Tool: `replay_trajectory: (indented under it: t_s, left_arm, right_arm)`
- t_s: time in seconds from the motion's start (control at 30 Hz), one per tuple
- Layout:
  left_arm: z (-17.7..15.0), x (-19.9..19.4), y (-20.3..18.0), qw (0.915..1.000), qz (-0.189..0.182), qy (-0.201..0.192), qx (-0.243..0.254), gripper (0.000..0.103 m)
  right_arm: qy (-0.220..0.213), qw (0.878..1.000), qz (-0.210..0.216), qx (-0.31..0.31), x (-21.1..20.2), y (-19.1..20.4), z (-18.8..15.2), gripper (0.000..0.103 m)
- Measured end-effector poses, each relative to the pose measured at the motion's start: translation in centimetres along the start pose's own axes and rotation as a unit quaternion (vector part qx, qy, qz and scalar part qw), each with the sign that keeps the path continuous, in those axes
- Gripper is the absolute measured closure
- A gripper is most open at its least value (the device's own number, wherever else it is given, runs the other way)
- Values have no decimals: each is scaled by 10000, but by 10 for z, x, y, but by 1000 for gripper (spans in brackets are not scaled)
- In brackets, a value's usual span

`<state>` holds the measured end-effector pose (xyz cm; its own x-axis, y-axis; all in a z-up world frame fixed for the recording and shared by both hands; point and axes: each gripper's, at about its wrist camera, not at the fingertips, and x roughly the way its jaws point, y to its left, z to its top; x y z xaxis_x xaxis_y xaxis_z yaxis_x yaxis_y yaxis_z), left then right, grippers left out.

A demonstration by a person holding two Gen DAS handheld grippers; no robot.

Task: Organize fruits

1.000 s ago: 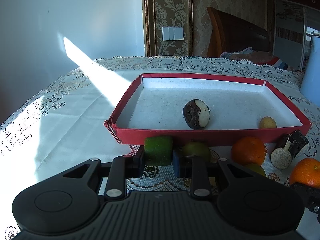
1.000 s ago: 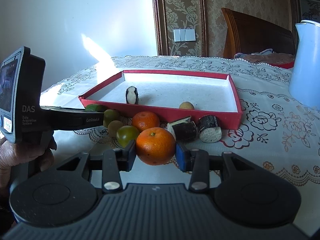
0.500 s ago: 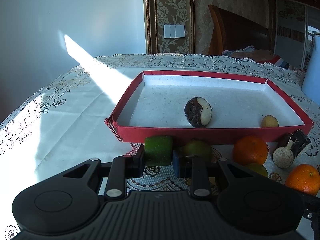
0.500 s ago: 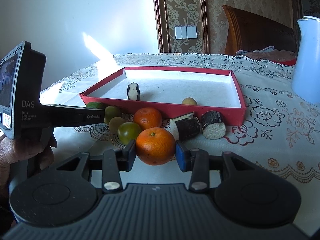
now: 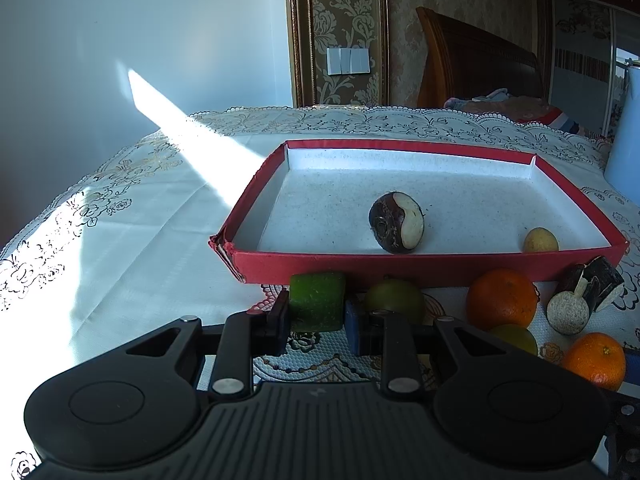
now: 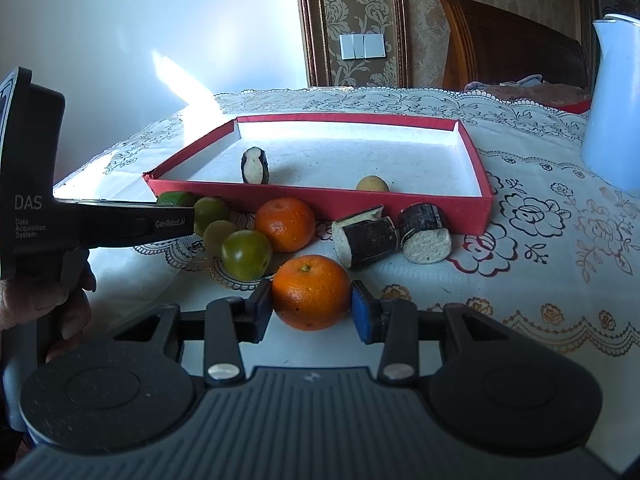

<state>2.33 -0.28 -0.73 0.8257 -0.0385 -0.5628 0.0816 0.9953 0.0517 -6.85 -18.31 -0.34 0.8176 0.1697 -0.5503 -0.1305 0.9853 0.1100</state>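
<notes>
1. The left gripper (image 5: 317, 316) is closed on a green piece (image 5: 317, 301); the right gripper (image 6: 311, 307) clamps an orange (image 6: 311, 292).
2. The red tray (image 5: 400, 268) ahead of both holds only two items; several fruits (image 6: 246, 254) beside the grippers remain outside.

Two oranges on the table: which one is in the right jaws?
The nearer orange, clamped between the right gripper jaws. The other orange sits free by the red tray, beside the green fruits.

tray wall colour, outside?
Red outside, white inside; the tray shows it best in the left wrist view.
</notes>
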Motion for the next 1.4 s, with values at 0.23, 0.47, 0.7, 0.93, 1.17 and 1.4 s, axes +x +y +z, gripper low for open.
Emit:
replay_trajectory:
  t_s: [0.23,0.47,0.7,0.93,1.17,1.4]
  left_arm:
    - [0,1,0,10000,-4,2,-3,76]
    - [0,1,0,10000,-11,-13,-14,76]
    - [0,2,0,10000,1,-23,-19,76]
    - [0,0,-1,10000,34,-49,20,76]
    - [-1,-3,-2,9999,71,-112,42,76]
    - [-1,-4,-2,9999,22,-117,59,76]
  right_arm:
    - [43,10000,-35,-23,3,2,1,65]
    - [47,10000,-63,1,6,3,3,65]
    - [33,10000,-58,11,6,3,3,65]
    - [29,10000,-47,25,6,2,3,65]
    - [14,10000,-48,19,4,2,3,65]
    - [11,10000,-46,26,5,2,3,65]
